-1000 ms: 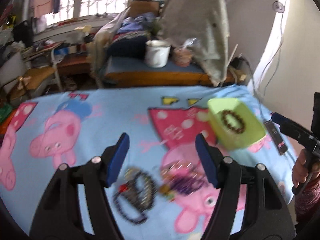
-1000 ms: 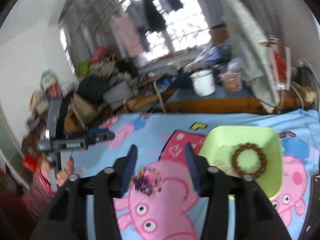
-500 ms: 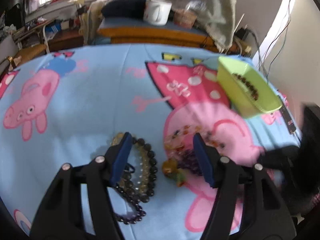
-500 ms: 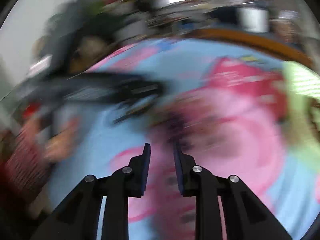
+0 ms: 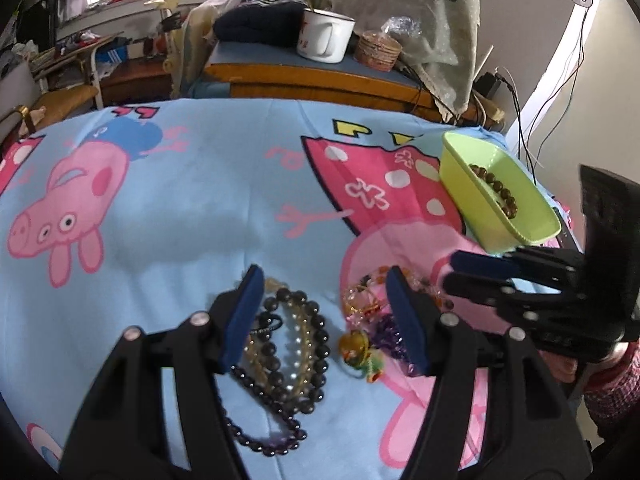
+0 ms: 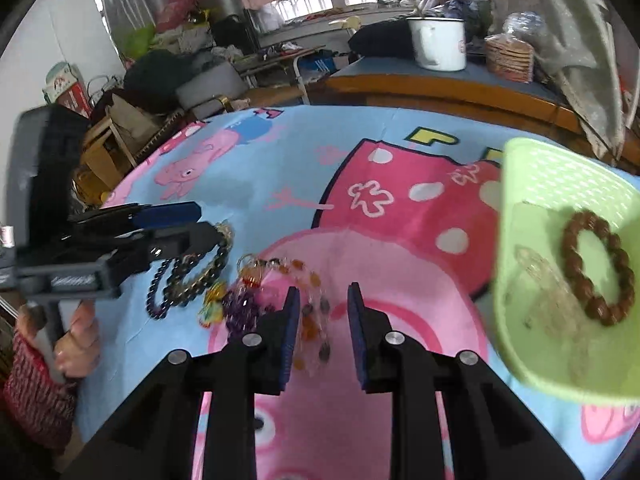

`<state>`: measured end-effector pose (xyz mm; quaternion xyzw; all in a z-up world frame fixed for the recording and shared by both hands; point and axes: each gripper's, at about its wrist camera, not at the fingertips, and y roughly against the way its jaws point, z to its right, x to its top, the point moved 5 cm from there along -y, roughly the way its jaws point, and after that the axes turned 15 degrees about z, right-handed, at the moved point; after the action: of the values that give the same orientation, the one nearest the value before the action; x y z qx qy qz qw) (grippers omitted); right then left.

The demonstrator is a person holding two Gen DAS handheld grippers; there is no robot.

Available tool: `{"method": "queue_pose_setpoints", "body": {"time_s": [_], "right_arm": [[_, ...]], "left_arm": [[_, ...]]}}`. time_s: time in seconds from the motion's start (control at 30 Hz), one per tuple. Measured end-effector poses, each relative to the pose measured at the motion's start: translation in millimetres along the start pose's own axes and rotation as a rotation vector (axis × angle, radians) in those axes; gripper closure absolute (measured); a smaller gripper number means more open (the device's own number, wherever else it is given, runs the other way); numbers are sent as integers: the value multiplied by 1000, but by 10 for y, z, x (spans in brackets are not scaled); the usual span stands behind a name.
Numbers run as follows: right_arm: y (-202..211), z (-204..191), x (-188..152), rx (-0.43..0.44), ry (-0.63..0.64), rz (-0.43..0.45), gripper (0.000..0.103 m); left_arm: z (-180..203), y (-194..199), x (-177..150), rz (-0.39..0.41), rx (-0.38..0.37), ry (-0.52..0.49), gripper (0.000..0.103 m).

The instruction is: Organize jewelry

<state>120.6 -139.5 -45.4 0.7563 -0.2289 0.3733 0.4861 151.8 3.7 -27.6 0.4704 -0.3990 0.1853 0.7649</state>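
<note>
A heap of jewelry lies on the cartoon-pig blanket (image 5: 180, 184). My left gripper (image 5: 325, 280) is open and low over it. Dark bead bracelets (image 5: 296, 344) and a yellow-green charm (image 5: 356, 348) lie between its fingers, untouched. Its right finger is at a tangle of amber and purple beads (image 5: 372, 292). My right gripper (image 6: 324, 292) is shut with only a narrow slit, just above the amber strand (image 6: 312, 308), holding nothing. The green basket (image 6: 560, 176) at the right holds a brown bead bracelet (image 6: 598, 268). Each gripper shows in the other's view, the right gripper (image 5: 450, 274) and the left gripper (image 6: 208, 222).
A wooden table beyond the bed carries a white enamel mug (image 5: 326, 40) and a stack of woven coasters (image 5: 378, 50). A hand in a red knit sleeve (image 6: 76, 336) holds the left gripper. Cables hang on the wall at the right. Clutter fills the room's left side.
Both grippers have dropped toward the jewelry heap. The right one swung left from near the basket and its jaws narrowed. The left one now straddles the dark bracelets.
</note>
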Motion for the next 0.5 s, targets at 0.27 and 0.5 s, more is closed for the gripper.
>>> {"method": "queue_pose_setpoints", "body": {"time_s": [0.27, 0.5], "right_arm": [[-176, -96, -28, -31, 163, -65, 103], [536, -175, 403, 64, 53, 122, 103]], "left_arm": [[-54, 83, 24, 10, 6, 16, 42], [191, 331, 145, 63, -49, -40, 42]]}}
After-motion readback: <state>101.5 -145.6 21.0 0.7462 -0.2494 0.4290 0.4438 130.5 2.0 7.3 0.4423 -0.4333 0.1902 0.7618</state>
